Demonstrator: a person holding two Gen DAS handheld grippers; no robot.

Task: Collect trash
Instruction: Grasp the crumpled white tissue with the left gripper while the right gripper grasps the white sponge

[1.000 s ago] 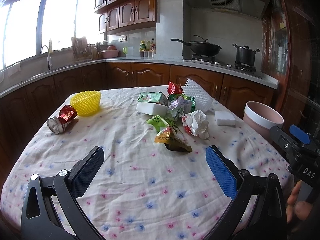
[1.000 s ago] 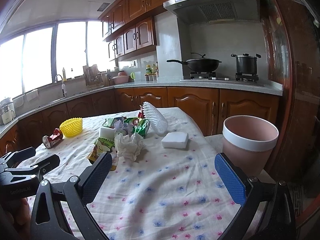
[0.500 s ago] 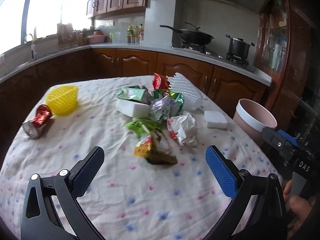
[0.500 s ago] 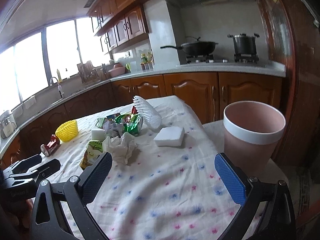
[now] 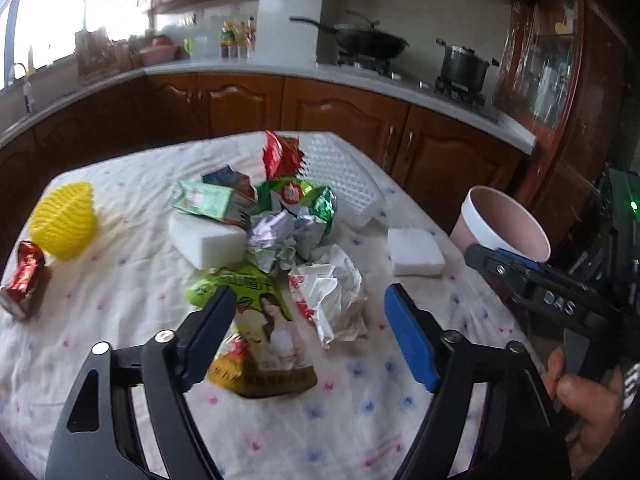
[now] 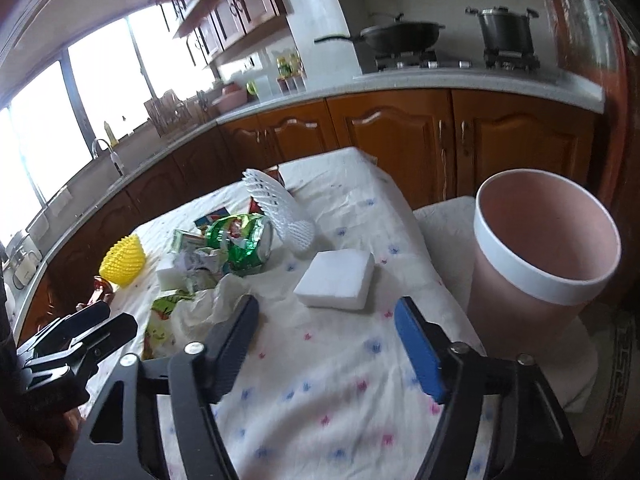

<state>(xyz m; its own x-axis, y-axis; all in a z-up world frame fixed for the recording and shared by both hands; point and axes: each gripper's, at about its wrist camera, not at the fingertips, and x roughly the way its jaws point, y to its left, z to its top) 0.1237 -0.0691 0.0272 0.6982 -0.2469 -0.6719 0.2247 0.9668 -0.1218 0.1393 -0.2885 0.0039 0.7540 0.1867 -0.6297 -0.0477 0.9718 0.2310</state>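
Floral tablecloth (image 5: pixel 120 300): two white sponges (image 5: pixel 206 240) (image 5: pixel 416 251), one pink bin (image 5: pixel 505 228).

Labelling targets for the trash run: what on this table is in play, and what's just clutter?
In play:
- snack bag
- crumpled white wrapper
- green foil wrapper
- crushed can
- pink bin

Just lying about:
- white foam block
- wok
- pot

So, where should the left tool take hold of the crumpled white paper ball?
Probably across the crumpled white paper ball's raised middle, coming from above and the near side. It lies loose on the tablecloth, and wrappers crowd its far side.
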